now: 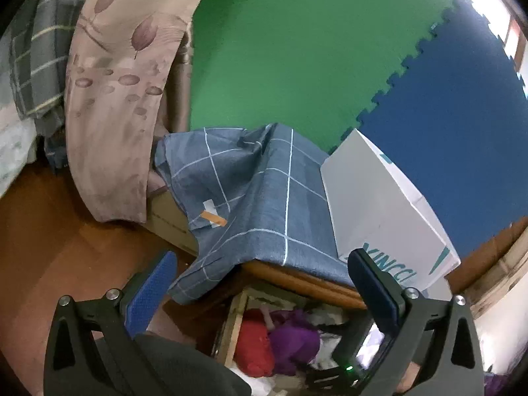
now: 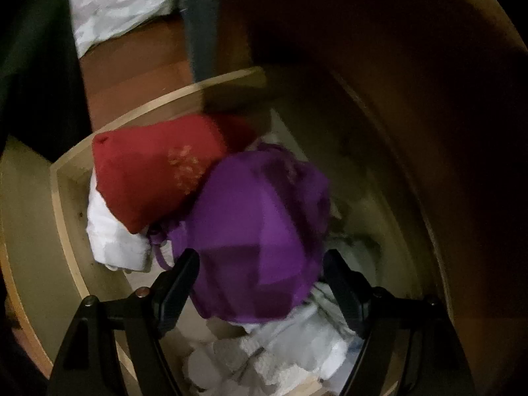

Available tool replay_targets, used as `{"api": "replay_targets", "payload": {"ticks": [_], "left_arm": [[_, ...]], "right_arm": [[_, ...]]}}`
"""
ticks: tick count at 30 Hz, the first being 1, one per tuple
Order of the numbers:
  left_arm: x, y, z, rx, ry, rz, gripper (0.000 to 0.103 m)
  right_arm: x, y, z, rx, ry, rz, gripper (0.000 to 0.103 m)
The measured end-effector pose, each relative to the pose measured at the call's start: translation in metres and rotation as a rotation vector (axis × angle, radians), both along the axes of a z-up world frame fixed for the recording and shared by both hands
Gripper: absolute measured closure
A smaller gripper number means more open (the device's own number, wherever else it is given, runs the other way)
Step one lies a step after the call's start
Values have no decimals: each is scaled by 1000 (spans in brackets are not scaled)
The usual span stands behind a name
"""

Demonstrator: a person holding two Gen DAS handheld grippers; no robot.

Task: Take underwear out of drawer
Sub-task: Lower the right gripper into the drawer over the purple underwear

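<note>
Two grippers are working at an open wooden drawer. In the right wrist view, the right gripper is sitting low in the frame with its jaws spread wide on either side of a purple undergarment at the centre; whether the fingers are touching it is unclear. A red undergarment is lying just beside it at centre left, both resting on white cloth. In the left wrist view, the left gripper is hovering with its jaws released above the drawer at the lower centre, below a blue checked cloth and a white box.
</note>
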State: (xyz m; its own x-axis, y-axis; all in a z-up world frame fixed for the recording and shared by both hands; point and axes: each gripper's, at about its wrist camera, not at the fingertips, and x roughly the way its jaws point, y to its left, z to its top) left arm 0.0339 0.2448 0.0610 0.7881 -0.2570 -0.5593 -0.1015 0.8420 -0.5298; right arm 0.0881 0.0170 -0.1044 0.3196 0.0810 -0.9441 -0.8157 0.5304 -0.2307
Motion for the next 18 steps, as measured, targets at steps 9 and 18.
{"api": "replay_targets", "payload": {"ticks": [9,18], "left_arm": [[0,-12,5,80,-23,-17,1],[-1,-16,7,113,-35,-18,1]], "right_arm": [[16,10,-34,-35,12,15,31],[8,-12,-15,7,29,-17,50]]}}
